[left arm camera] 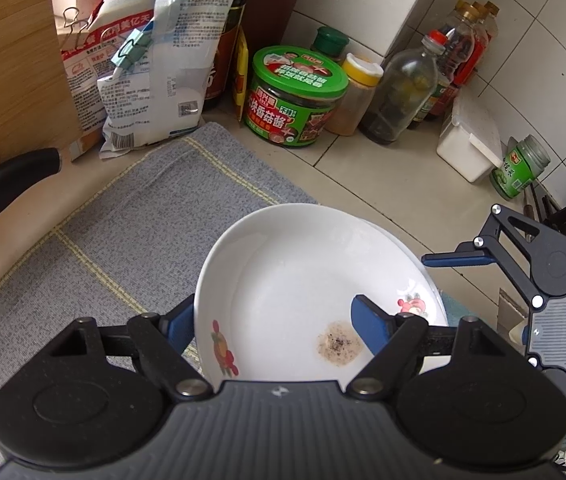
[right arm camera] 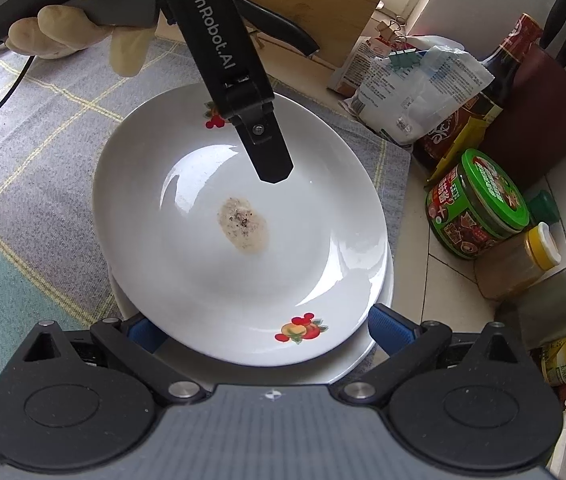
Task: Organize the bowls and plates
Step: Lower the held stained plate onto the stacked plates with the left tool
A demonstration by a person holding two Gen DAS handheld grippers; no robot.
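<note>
Jars (left arm camera: 297, 96) and bottles (left arm camera: 401, 92) beside stacked plates (right arm camera: 239, 216)

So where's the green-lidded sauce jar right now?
The green-lidded sauce jar stands on the tiled counter at the back of the left wrist view, between the clipped bags and the yellow-capped spice jar, beyond the grey mat.

A stained plate (right arm camera: 239, 224) is stacked on another at frame centre, straddled by the right gripper (right arm camera: 267, 330), whose jaws are spread.
</note>
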